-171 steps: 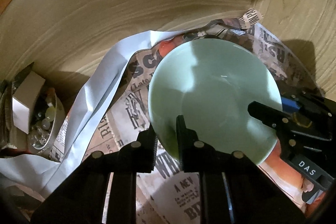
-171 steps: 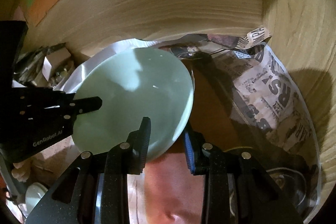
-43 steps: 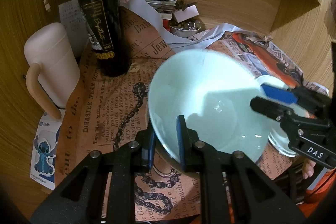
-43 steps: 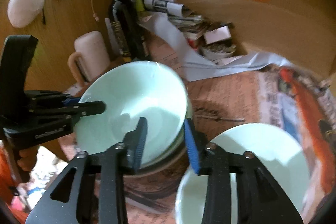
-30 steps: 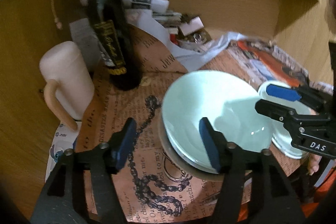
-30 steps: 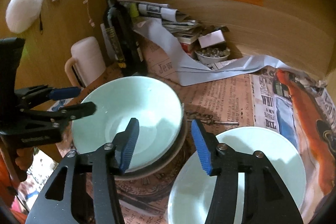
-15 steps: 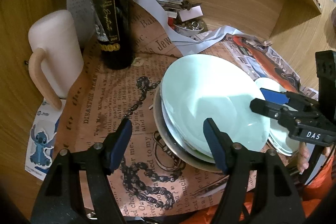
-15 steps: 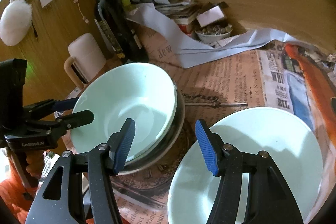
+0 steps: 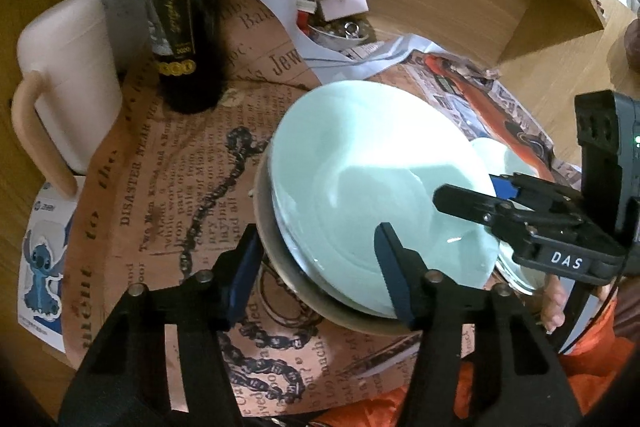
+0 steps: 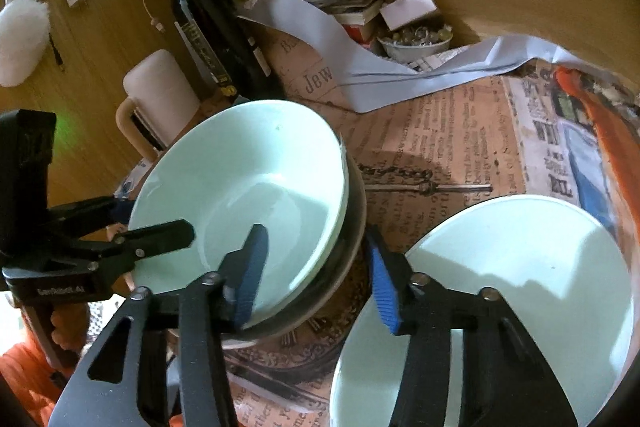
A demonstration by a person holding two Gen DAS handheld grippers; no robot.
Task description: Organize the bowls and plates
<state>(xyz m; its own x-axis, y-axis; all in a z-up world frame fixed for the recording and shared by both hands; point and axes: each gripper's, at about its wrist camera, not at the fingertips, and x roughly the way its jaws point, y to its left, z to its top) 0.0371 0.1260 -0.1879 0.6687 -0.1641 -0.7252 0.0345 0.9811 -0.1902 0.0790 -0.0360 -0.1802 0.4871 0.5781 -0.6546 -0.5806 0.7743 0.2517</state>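
A pale green bowl (image 9: 372, 163) sits nested on top of a stack of bowls, the lowest a grey-brown one (image 9: 280, 251), on newspaper-covered table. My left gripper (image 9: 316, 267) is open, its jaws straddling the stack's near rim. My right gripper (image 10: 316, 267) is open over the stack's right rim (image 10: 352, 195); it also shows in the left wrist view (image 9: 464, 195). A second pale green plate (image 10: 512, 267) lies to the right of the stack. The left gripper appears in the right wrist view (image 10: 160, 223) at the bowl's left rim.
A dark wine bottle (image 9: 180, 11) and a pink mug (image 9: 68, 83) stand at the back left. A small bowl of trinkets (image 10: 416, 43), papers and a grey-blue cloth (image 10: 360, 59) lie at the back. A wooden wall rises behind.
Both grippers carried the green bowl from the cupboard to the stack, set it down and opened. Since half a second ago they have stayed open, shifting only slightly.
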